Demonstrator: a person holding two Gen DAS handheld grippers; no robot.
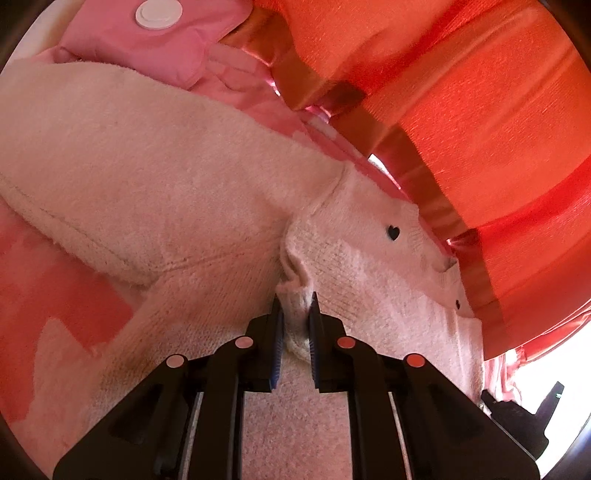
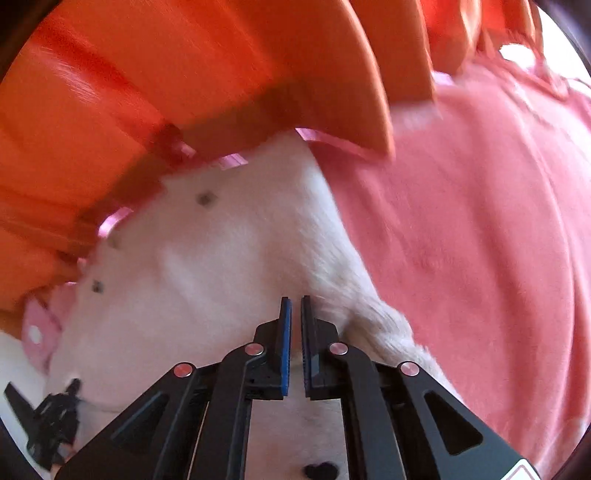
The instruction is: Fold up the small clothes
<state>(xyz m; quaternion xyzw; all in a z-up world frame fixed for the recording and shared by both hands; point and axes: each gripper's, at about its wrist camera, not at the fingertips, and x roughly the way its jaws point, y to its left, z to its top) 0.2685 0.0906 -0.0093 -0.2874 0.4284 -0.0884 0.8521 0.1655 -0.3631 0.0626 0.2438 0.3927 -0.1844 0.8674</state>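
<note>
A small cream knitted sweater (image 1: 192, 192) with tiny black heart marks lies on a pink patterned bedcover (image 1: 55, 280). My left gripper (image 1: 295, 302) is shut on a pinched fold of the sweater near where a sleeve joins the body. In the right wrist view the same sweater (image 2: 207, 266) fills the middle, blurred. My right gripper (image 2: 295, 301) is shut on the sweater's edge, with cloth between the blue pads. The other gripper shows as a dark shape at the far lower right of the left wrist view (image 1: 524, 417) and the lower left of the right wrist view (image 2: 51, 421).
An orange pleated curtain (image 1: 461, 110) hangs close behind the sweater, also in the right wrist view (image 2: 147, 81). A pink garment with a large white button (image 1: 159, 13) lies beyond the sweater. A coral-pink cloth (image 2: 480, 221) spreads to the right of the sweater.
</note>
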